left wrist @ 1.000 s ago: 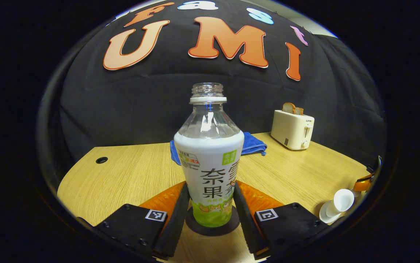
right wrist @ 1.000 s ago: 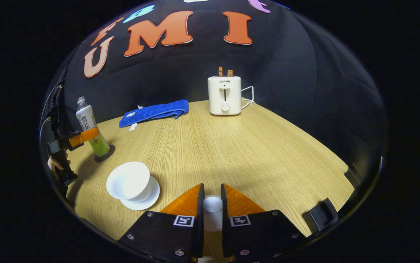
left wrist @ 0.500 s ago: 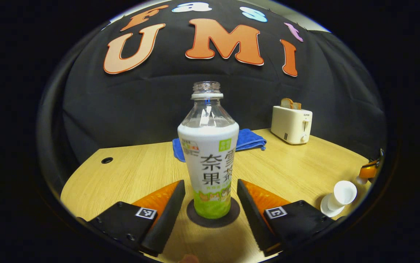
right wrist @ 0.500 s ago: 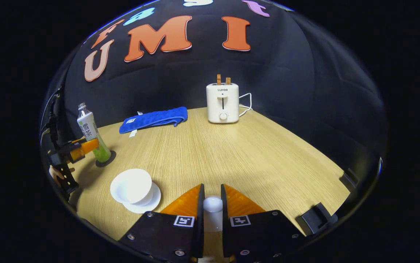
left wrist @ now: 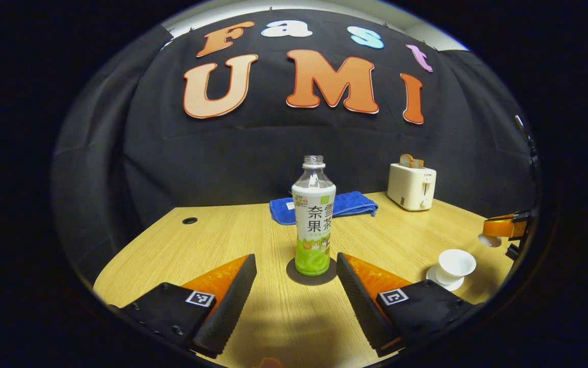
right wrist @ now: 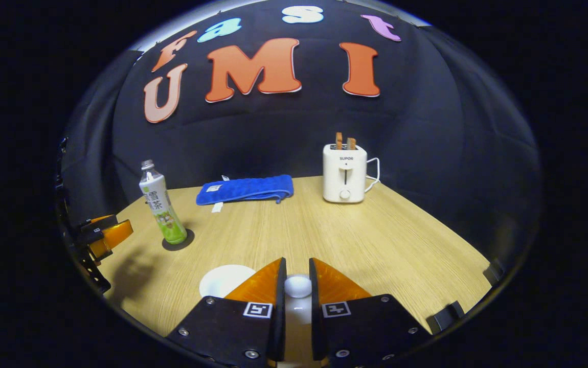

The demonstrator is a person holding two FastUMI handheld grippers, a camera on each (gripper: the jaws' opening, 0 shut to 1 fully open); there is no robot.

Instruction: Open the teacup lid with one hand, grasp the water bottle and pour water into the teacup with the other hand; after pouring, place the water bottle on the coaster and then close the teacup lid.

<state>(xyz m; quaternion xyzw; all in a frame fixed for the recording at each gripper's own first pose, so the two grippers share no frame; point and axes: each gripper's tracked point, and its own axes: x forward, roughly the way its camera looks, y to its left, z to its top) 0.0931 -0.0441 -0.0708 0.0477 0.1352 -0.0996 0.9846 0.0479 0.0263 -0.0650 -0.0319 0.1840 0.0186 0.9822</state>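
Bottle parked on the coaster, lid up next!

Standing upright: water bottle (left wrist: 314, 219) on dark coaster (left wrist: 311, 274), uncapped, set free. Spread wide and empty: left gripper (left wrist: 296, 286), well short of it. Clamped on the teacup lid (right wrist: 298, 286): right gripper (right wrist: 297, 291), poised over the open teacup (left wrist: 455, 264), seemingly ready to cover it.

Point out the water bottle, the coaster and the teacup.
water bottle (left wrist: 314, 225), left gripper view, on its label.
coaster (left wrist: 294, 273), left gripper view, on its bare left edge.
teacup (left wrist: 456, 261), left gripper view, on its bowl.
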